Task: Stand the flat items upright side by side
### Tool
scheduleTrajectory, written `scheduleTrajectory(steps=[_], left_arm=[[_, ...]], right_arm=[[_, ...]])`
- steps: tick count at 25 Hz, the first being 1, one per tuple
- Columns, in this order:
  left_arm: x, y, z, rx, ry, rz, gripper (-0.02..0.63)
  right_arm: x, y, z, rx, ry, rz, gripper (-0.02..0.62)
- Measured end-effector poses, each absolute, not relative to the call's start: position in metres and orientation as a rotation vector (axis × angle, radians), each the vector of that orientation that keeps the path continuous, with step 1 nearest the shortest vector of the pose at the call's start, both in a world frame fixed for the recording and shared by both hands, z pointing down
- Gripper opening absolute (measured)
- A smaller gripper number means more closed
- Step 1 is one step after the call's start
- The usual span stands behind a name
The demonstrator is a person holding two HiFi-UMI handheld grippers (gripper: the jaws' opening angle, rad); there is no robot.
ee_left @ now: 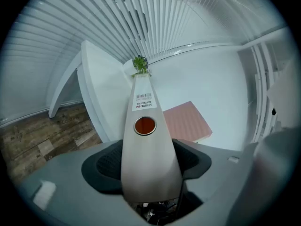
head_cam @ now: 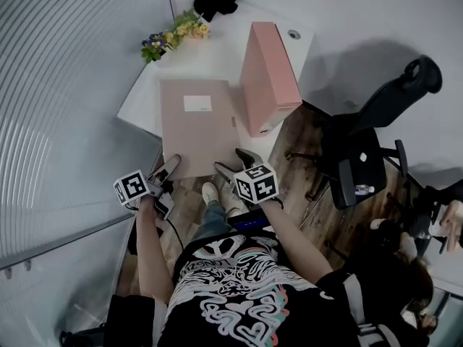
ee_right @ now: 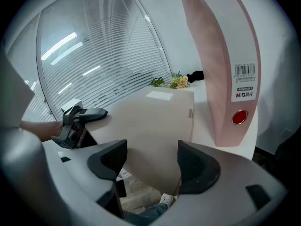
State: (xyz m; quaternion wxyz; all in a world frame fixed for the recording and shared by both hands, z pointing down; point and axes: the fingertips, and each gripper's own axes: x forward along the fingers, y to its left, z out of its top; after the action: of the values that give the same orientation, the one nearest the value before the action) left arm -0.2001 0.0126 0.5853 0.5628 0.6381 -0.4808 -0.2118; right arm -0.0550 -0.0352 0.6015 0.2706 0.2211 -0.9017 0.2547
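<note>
Only in left gripper view: left claw (ee_left: 148, 160) clamped on flat beige folder's (ee_left: 145, 145) smooth spine, round red hole in it. Overhead: folder overhanging the white counter (head_cam: 145, 107), right claw (head_cam: 231, 162) agape at its near edge, pink binder (head_cam: 264, 78) upright beside.

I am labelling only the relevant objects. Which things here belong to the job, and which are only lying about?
Job: beige folder lying flat on the white table; pink folder standing upright beside it; left gripper; right gripper.
Lying about: flowers; black bundle; office chair.
</note>
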Motion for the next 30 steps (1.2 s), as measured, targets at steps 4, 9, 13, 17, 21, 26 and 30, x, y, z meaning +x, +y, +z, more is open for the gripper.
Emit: scheduleTrajectory(steps=[4, 9, 13, 17, 21, 26, 30], left_arm=[[-0.203, 0.008, 0.569, 1.549, -1.169, -0.452, 0.296], [-0.199, 0.005, 0.555, 1.564, -1.167, -0.427, 0.305], [-0.197, 0.004, 0.545, 1.583, -1.169, -0.432, 0.318], [-0.195, 0.004, 0.537, 1.611, -1.191, -0.398, 0.321], [-0.187, 0.002, 0.527, 1.626, -1.173, -0.412, 0.324], [-0.182, -0.004, 0.513, 1.663, -1.173, -0.414, 0.325], [-0.174, -0.003, 0.505, 1.695, -1.194, -0.374, 0.328]], right_arm=[[-0.055, -0.038, 0.6, 0.593, -2.437, 0.77, 0.327], [-0.054, -0.044, 0.599, 0.593, -2.425, 0.796, 0.368], [-0.055, -0.046, 0.594, 0.59, -2.446, 0.739, 0.356], [-0.052, -0.047, 0.592, 0.593, -2.468, 0.742, 0.341], [-0.049, -0.05, 0.59, 0.597, -2.47, 0.754, 0.344], [-0.048, -0.056, 0.585, 0.609, -2.479, 0.721, 0.325], [-0.045, -0.056, 0.585, 0.606, -2.473, 0.723, 0.316]])
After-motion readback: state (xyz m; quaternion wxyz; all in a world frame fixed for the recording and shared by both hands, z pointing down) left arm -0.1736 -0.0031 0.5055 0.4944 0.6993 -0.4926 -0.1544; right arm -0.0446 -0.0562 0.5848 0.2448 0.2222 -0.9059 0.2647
